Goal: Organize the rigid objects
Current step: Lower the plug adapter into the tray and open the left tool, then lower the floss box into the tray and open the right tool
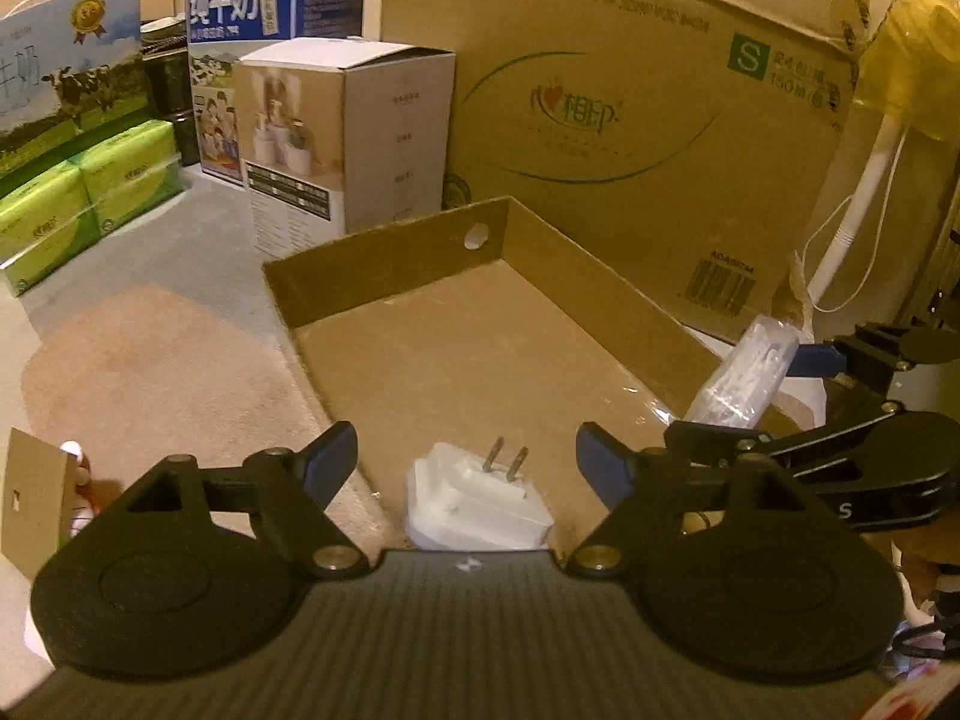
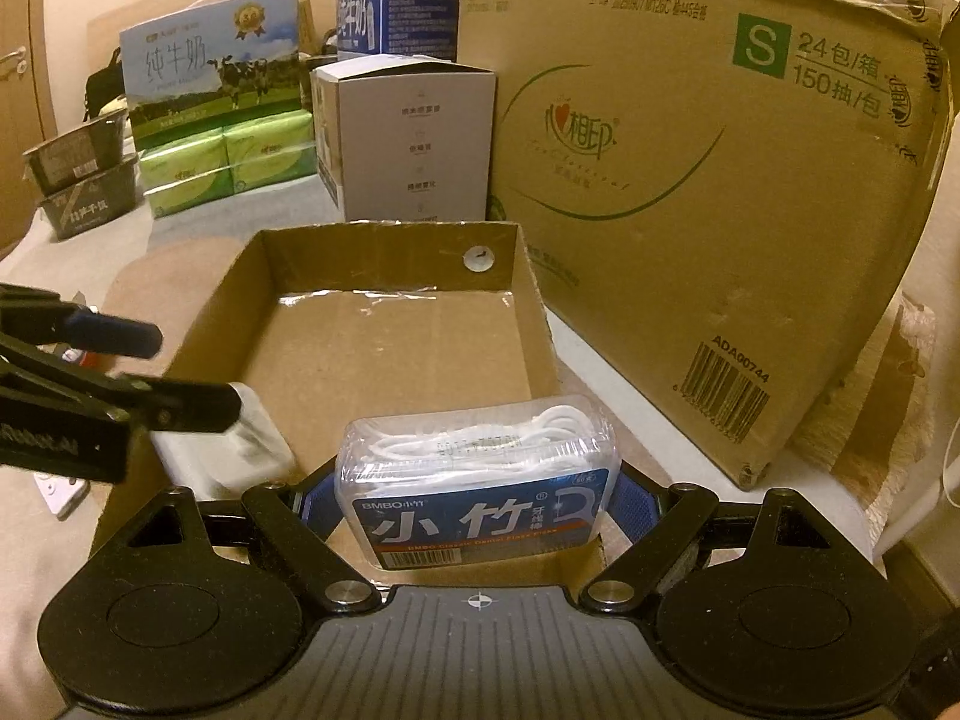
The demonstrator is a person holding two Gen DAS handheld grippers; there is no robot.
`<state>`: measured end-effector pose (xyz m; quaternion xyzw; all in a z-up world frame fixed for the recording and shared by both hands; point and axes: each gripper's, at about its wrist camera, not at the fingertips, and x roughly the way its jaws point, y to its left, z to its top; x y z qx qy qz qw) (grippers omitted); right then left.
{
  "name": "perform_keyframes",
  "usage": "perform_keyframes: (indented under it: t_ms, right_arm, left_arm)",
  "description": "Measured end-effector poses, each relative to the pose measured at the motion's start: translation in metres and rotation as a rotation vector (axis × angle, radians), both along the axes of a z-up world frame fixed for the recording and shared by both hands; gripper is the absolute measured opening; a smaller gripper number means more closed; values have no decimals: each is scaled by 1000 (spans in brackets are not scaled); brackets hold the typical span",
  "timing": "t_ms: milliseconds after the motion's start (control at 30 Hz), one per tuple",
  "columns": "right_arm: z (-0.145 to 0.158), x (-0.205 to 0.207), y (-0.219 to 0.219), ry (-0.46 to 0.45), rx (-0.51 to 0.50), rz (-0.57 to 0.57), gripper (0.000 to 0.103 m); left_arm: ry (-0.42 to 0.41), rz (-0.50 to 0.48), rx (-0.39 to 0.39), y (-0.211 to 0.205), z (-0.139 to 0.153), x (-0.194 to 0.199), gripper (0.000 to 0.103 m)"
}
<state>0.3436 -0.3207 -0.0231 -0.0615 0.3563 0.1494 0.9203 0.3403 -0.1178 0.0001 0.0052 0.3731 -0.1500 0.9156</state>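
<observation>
A shallow open cardboard tray (image 1: 390, 264) lies in front of both grippers. On its near floor rests a white plug adapter (image 1: 474, 504), prongs up. My left gripper (image 1: 465, 456) stands open over the adapter, its blue pads apart on either side and not touching it. In the right wrist view the left gripper (image 2: 174, 372) reaches in from the left above the adapter (image 2: 252, 450). My right gripper (image 2: 477, 498) is shut on a clear box of dental floss picks (image 2: 480, 468) with a blue label, held over the tray's (image 2: 384, 252) near right edge. The floss box (image 1: 744, 372) also shows at the right of the left wrist view.
A large brown carton (image 2: 720, 210) stands close behind and right of the tray. A white product box (image 2: 420, 144), green tissue packs (image 2: 228, 162), milk cartons (image 2: 210, 72) and dark bowls (image 2: 84, 180) line the back left. A white cord (image 1: 858, 198) hangs at the right.
</observation>
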Motion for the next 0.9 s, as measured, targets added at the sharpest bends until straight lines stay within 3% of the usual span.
perform_keyframes:
  t_ms: [600,700,767,900]
  right_arm:
    - [2,11,21,23,36,59,87]
    - [-1,11,23,21,57,89,88]
    - [0,8,22,4,59,77,96]
    - [7,-1,15,-13,78,44,96]
  left_arm:
    - [-25,67,-18,41,6,-24,78]
    - [-36,78,0,43,5,-30,86]
    - [-49,86,5,46,5,-35,97]
    - [-48,101,-3,53,5,-48,97]
